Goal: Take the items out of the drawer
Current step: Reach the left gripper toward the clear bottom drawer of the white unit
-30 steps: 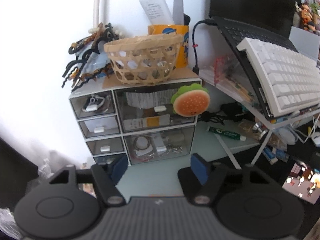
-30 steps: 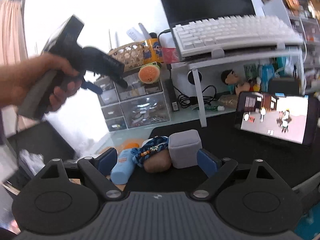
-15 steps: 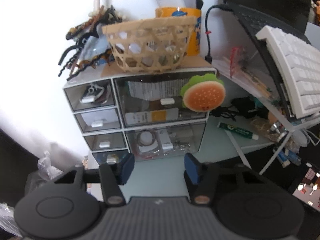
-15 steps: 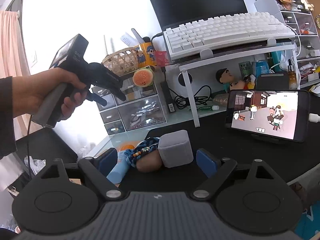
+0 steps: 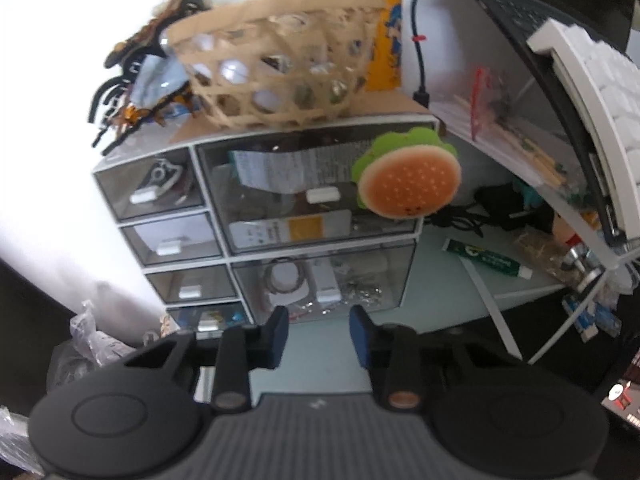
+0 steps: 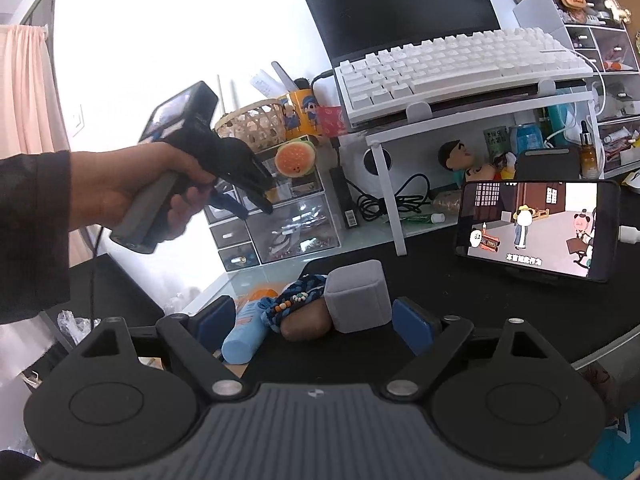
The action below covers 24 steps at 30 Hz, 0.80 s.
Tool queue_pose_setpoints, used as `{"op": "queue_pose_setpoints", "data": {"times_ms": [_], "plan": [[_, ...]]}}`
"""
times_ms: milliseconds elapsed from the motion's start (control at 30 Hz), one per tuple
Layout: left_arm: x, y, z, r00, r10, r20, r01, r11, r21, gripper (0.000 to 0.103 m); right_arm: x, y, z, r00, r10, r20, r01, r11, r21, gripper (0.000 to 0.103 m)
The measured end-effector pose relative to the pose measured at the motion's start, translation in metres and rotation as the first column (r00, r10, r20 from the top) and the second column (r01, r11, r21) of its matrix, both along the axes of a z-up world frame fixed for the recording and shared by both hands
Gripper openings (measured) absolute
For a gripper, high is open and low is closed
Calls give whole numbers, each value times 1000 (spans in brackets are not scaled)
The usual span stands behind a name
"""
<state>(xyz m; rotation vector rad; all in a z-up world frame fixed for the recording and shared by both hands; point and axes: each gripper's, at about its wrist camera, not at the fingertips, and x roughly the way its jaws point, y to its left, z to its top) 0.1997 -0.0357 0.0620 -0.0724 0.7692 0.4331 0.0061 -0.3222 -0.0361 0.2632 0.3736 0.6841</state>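
1. The left gripper (image 5: 316, 330) was up close to the drawer unit (image 5: 264, 220), its jaws parted with nothing between them, lined up with the bottom big drawer (image 5: 324, 276) and its white handle (image 5: 327, 294). They weren't touching it as far as I could tell.
2. That drawer was shut, and through the clear front you could see a ring-shaped thing and what looked like small metal bits, though the blur made it hard to be sure.
3. A burger plush (image 5: 408, 178) was stuck on the front of the big drawer above, and a woven basket (image 5: 276, 60) sat on top of the unit.
4. The right gripper (image 6: 314, 320) hung back over the black tabletop (image 6: 460, 300), jaws wide apart and gripping nothing.
5. Sitting between those jaws on the tabletop: a grey box (image 6: 358, 298), a brown stone-like lump (image 6: 306, 324), a beaded blue cord (image 6: 296, 300) and a blue tube (image 6: 244, 338).
6. From the right wrist view, the person's left hand (image 6: 160, 196) was holding the other gripper in front of the drawers.
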Motion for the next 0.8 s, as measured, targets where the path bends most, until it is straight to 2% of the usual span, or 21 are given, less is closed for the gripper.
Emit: {"op": "queue_pose_setpoints", "data": {"times_ms": [333,667,800], "plan": [[17,-6,-14,1000,-8,-17,8,1000,-19,36,4,-3,-3,1000,5,-11,-6,1000,-5,89],[32,0,-19,1000,10,-23,-10,1000,-5,36,10,0,-10,1000,15,-26,-16,1000,-22,89],[39,2,-24,999,14,-30,-14,1000,-11,30,12,1,-12,999,17,-33,-18,1000,-24,89]]}}
